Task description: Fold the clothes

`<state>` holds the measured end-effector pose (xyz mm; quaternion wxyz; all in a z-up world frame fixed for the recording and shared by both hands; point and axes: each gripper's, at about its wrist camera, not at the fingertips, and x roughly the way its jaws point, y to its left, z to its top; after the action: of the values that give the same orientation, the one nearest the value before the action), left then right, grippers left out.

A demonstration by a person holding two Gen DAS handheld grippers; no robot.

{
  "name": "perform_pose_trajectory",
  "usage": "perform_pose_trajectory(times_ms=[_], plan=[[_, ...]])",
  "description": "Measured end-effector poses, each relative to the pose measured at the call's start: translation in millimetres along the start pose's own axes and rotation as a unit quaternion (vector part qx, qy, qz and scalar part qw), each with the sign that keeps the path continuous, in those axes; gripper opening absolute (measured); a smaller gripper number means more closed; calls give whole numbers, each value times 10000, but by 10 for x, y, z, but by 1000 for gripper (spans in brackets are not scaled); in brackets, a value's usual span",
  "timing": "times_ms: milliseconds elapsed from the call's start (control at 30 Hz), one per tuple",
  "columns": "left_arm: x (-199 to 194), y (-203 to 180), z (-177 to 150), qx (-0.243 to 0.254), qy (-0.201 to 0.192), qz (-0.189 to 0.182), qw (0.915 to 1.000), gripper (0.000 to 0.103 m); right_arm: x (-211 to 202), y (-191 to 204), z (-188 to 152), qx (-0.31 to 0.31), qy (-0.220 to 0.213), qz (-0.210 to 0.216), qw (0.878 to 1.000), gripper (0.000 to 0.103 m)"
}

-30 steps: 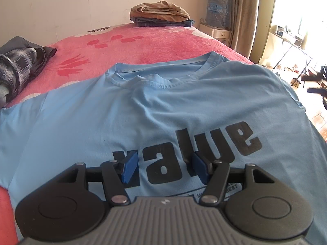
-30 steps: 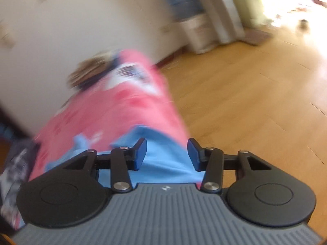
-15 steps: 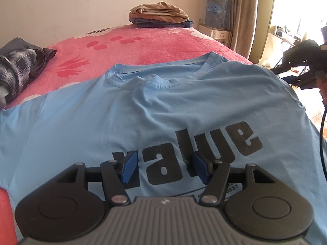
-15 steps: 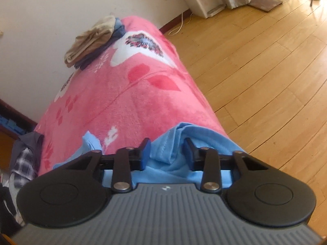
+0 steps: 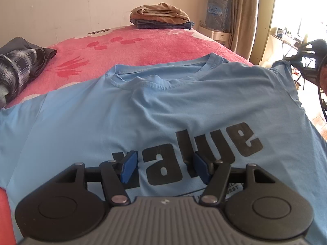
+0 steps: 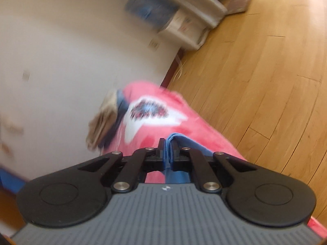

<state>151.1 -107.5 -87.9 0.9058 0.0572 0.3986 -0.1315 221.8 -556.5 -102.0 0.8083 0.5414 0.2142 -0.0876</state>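
Blue T-shirt (image 6: 168, 143) sleeve now pinched in right claw (image 6: 168, 150) (open before).

A bedroom in somebody's home. A bed (image 5: 155, 47) under a pink flowered blanket fills most of it, pushed against a plain cream wall (image 5: 61, 6). Folded clothes (image 5: 161, 18) are stacked at its far end, and a plaid heap (image 5: 18, 65) lies loose on the left. A water dispenser (image 5: 217, 22) stands by the curtain (image 5: 243, 16) (bright window beyond). Wood floor (image 6: 265, 71).
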Motion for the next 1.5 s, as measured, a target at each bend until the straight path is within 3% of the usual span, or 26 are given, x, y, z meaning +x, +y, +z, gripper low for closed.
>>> perform_pose_trajectory(times_ms=[167,333,400,467,500,567,600,633,833,867,933,1000,1033,1133,1233,1500], plan=[[2,8,-1,-12,-7,-11,10000,63,-30,-348,35,855,-476,-102,9951,2],[5,20,-4,-21,-16,-29,10000,63,0,-494,37,1324,-789,-163,9879,2],[2,25,-10,-30,-20,-37,10000,63,72,-523,51,1516,-677,72,9861,2],[4,31,-9,-27,-26,-45,10000,63,104,-494,65,1424,-642,25,9877,4],[5,33,-9,-25,-29,-48,10000,63,126,-494,78,1389,-557,-78,9887,5],[6,41,-12,-28,-34,-55,10000,63,201,-559,84,1543,-202,-484,9866,17],[7,45,-13,-32,-37,-58,10000,63,179,-501,69,1370,-181,-536,9890,34],[8,47,-12,-38,-37,-61,10000,63,155,-439,53,1183,-168,-580,9911,38],[19,39,-7,-39,-49,-59,10000,64,7,-67,-40,54,-89,-840,9964,37],[21,36,-5,-37,-54,-54,10000,64,60,160,-104,-553,198,-523,9969,37],[31,34,-2,-35,-63,-51,10000,64,170,596,-274,-1758,821,-1,9810,37],[35,35,1,-37,-66,-51,10000,64,334,1035,-587,-2998,1515,358,9412,37],[37,36,2,-37,-67,-52,10000,65,372,1173,-724,-3401,1652,464,9246,37],[35,33,5,-55,-64,-50,10000,65,561,1413,-1013,-4071,1973,653,8894,36],[38,36,11,-75,-58,-63,9999,65,743,1466,-1179,-4519,2156,426,8646,36],[37,64,-2,-76,-98,-125,9998,65,867,1358,-1269,-4450,2629,520,8545,36]])
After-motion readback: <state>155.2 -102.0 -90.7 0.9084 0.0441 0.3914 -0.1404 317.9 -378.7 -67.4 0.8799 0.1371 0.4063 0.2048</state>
